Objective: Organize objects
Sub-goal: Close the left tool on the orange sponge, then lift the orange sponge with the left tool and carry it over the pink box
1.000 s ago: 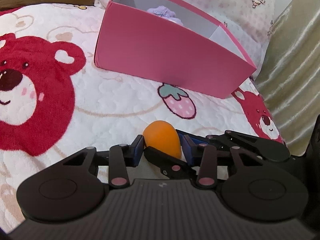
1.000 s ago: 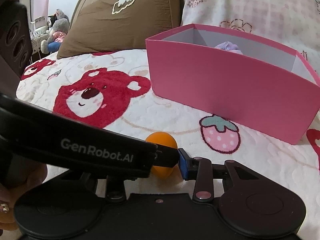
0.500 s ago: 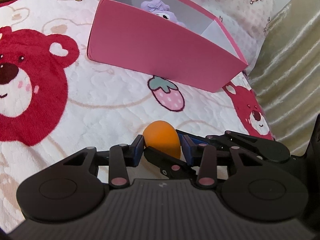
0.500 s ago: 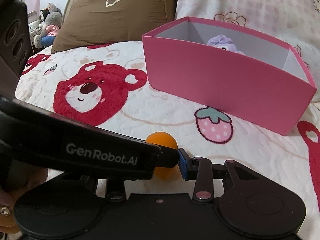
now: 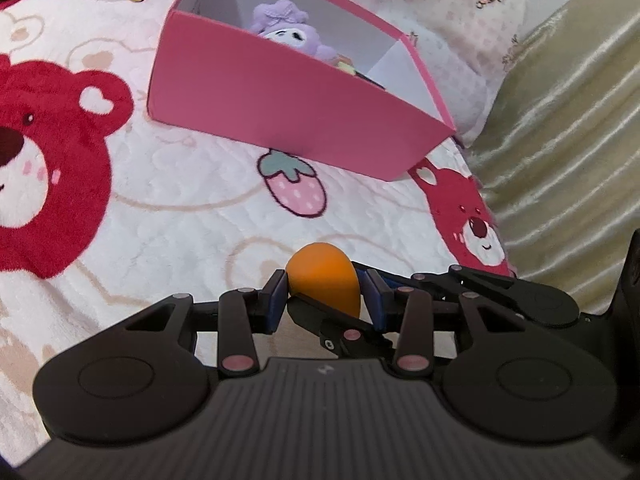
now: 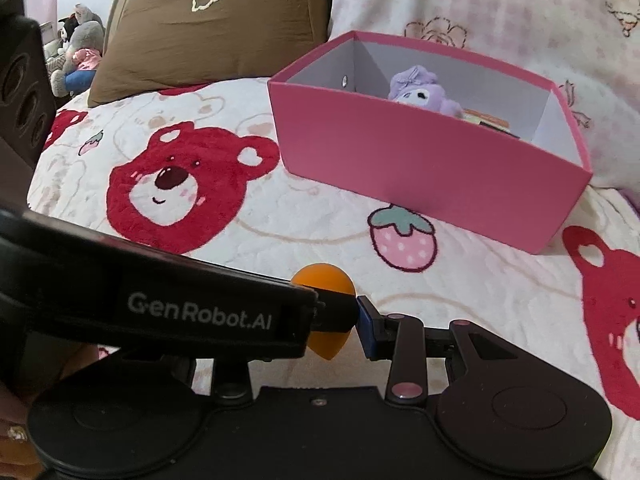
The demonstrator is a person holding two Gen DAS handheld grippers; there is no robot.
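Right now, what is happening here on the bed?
Both handheld grippers, the left gripper and the right gripper, close on one orange egg-shaped sponge and hold it above the bear blanket. Ahead stands an open pink box with a purple plush toy inside. The sponge is not yet in the box.

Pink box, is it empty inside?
No, a purple plush toy sits inside the pink box, with some other small items beside it.

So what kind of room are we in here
Most likely a bedroom: the work surface is a bed with a bear-print blanket, pillows behind the pink box, and plush toys beyond.
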